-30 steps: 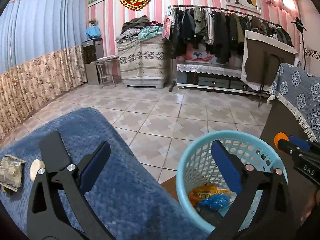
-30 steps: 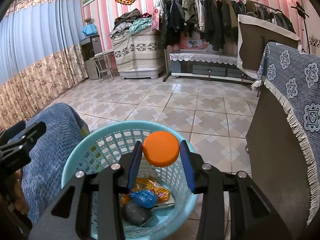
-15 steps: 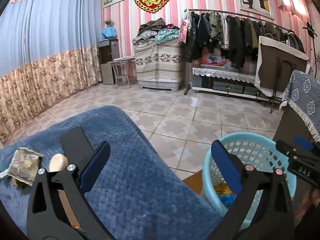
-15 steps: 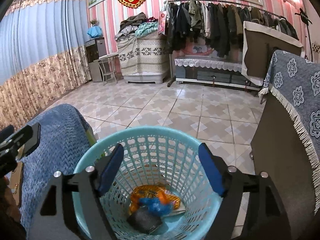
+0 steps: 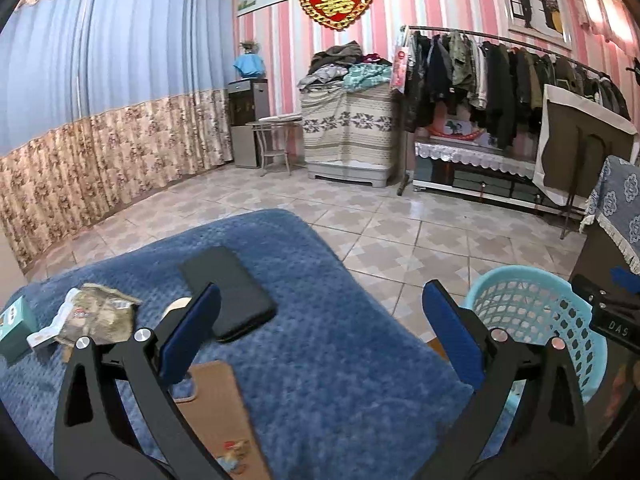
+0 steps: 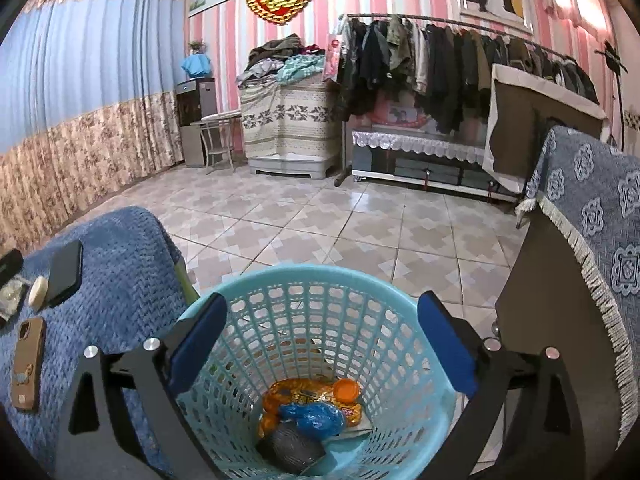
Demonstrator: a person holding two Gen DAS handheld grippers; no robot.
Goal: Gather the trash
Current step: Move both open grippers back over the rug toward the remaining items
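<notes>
A light blue plastic basket (image 6: 320,292) stands on the floor beside the blue-covered table (image 5: 320,380); it also shows in the left wrist view (image 5: 532,300). Inside it lie an orange cap (image 6: 346,390), orange wrappers (image 6: 296,394), a blue bag (image 6: 314,416) and a grey wad (image 6: 290,446). My right gripper (image 6: 320,348) is open and empty above the basket. My left gripper (image 5: 320,328) is open and empty over the table. A crumpled wrapper (image 5: 94,316) lies on the table left of my left gripper.
On the table lie a black phone (image 5: 226,292), a brown phone case (image 5: 224,416), a small beige oval (image 6: 38,291) and a teal box (image 5: 14,322). A dark cabinet with a patterned cloth (image 6: 592,240) stands right of the basket.
My right gripper opened and the orange cap dropped into the basket. My left gripper swung left, from over the basket edge to over the table.
</notes>
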